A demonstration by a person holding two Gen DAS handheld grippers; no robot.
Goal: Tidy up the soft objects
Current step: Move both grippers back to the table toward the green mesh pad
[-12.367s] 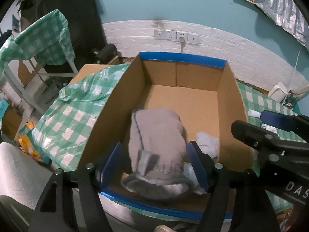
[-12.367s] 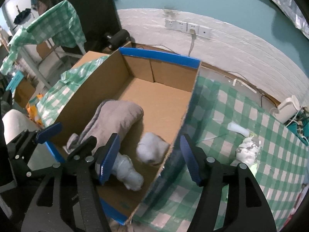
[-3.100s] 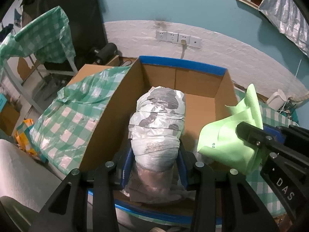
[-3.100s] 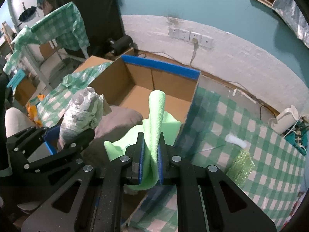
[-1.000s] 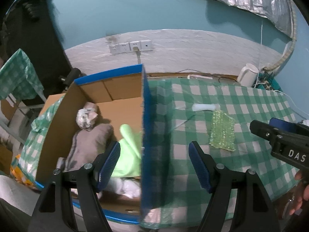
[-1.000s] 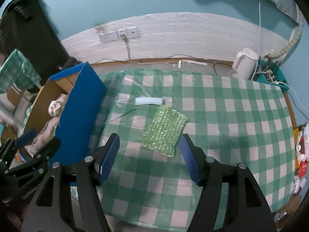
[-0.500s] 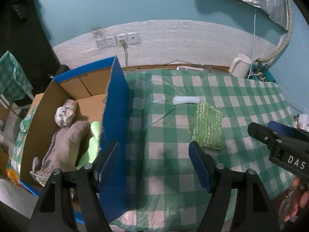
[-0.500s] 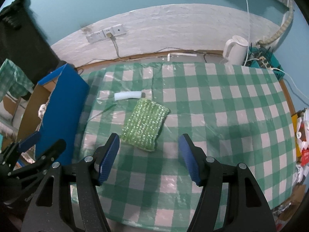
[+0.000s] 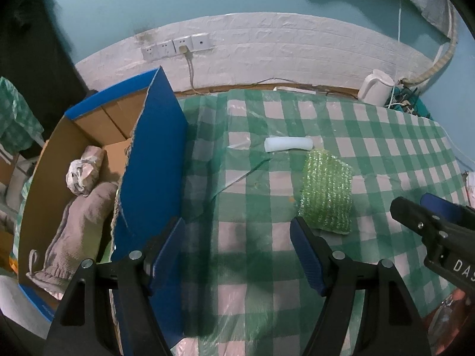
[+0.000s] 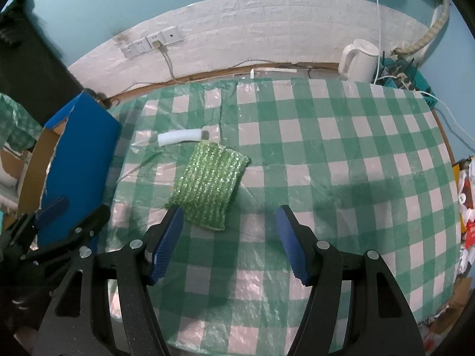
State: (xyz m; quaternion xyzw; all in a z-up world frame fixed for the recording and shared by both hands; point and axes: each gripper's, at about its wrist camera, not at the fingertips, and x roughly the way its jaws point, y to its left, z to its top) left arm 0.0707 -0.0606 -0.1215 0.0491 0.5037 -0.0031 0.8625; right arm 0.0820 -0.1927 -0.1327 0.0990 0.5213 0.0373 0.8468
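Note:
A sparkly green sponge pad (image 10: 209, 185) (image 9: 326, 191) lies flat on the green checked tablecloth (image 10: 326, 154). Just behind it rests a white foam roll (image 10: 179, 137) (image 9: 288, 144). My right gripper (image 10: 230, 240) hovers open over the cloth, its left pad near the sponge's front corner. My left gripper (image 9: 237, 255) is open too, empty, above the cloth to the left of the sponge. The cardboard box (image 9: 154, 160) with blue sides stands at the table's left end. In it lie a grey cloth (image 9: 80, 222) and a wrapped white bundle (image 9: 81, 172).
A white kettle (image 10: 357, 59) and a tangle of cables sit past the table's far right corner. Wall sockets (image 9: 176, 46) with a cord are on the white brick strip behind. The table's edge runs along the right and front.
Both grippers have shifted right and sunk closer to the cloth. The sponge and foam roll now look nearer, and the box has slid toward the left of both views.

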